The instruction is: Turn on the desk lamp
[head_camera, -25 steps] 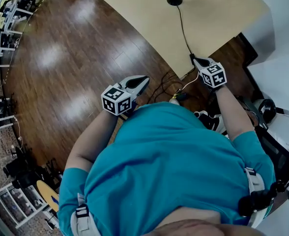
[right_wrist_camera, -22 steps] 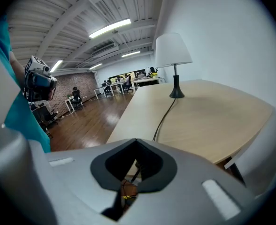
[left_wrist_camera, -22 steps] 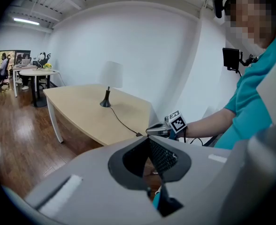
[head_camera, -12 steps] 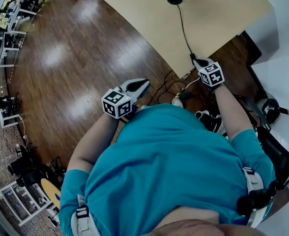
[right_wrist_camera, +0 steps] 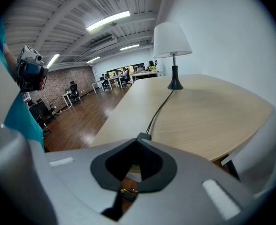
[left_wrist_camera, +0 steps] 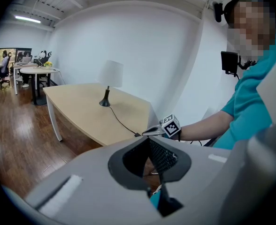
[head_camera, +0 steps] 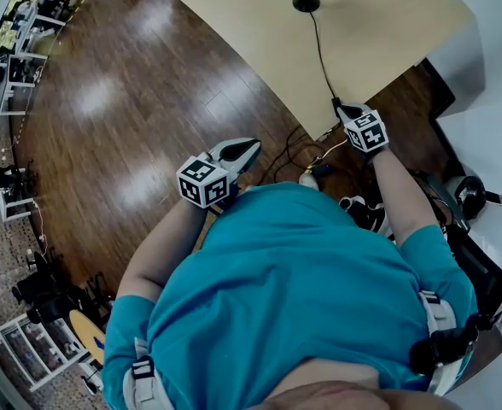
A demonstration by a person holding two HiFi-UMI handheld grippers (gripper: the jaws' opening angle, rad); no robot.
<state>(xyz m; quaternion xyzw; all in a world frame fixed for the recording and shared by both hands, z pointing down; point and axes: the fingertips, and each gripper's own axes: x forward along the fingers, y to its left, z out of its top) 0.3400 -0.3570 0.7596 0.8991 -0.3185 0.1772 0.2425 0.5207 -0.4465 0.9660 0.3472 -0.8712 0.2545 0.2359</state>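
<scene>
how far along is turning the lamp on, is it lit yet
Done: the right gripper has its shut tips at the cord switch on the desk edge. In hand: pressing that switch. Still to do: the lamp shade shows no clear glow, so it seems unlit. The left gripper hangs shut, idle.

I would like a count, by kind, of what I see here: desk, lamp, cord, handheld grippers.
desk: 1
desk lamp: 1
cord: 1
grippers: 2 (left gripper, right gripper)
total: 5
</scene>
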